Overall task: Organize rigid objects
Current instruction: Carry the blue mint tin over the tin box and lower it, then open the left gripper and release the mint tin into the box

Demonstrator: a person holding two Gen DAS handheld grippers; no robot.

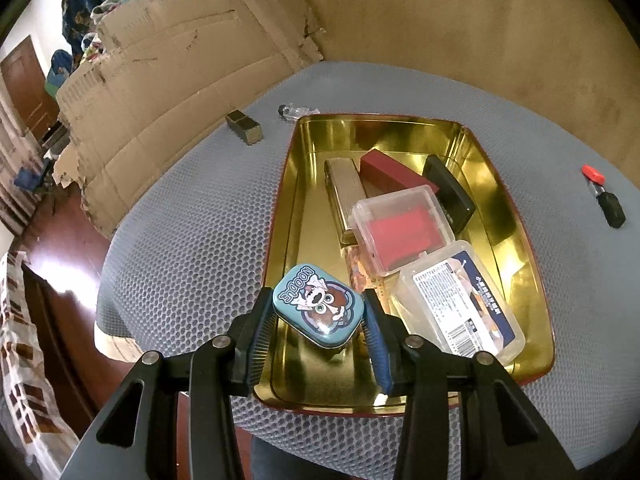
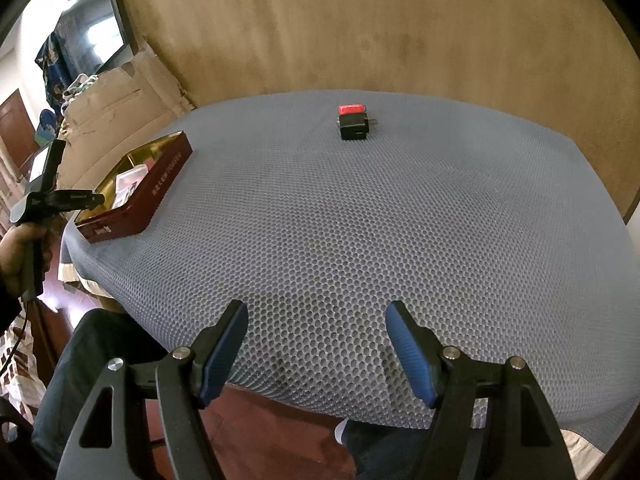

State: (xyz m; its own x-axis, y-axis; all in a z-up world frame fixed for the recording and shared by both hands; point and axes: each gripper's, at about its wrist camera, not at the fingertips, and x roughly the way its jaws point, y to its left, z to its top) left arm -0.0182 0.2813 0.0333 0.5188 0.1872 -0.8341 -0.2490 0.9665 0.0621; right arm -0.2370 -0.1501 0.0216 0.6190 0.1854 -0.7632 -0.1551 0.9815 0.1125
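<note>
My left gripper [image 1: 319, 307] is shut on a small blue cartoon tin [image 1: 319, 305] and holds it over the near left part of the gold tray [image 1: 288, 216]. The tray holds a silver case [image 1: 345, 188], a dark red box [image 1: 394, 174], a black box [image 1: 450, 190], a clear box with a red insert [image 1: 402, 226] and a clear labelled box [image 1: 460, 300]. My right gripper [image 2: 316, 320] is open and empty above the grey mesh mat [image 2: 360, 220]. A black and red adapter [image 2: 354, 120] lies at the far side of the mat. The tray [image 2: 160, 188] shows at the left in the right wrist view.
A small dark olive box [image 1: 244, 126] and a small clear bottle [image 1: 296, 111] lie on the mat beyond the tray. A black and red adapter [image 1: 604, 196] lies to the right of the tray. Torn cardboard [image 1: 180, 80] leans at the left. A tan wall stands behind.
</note>
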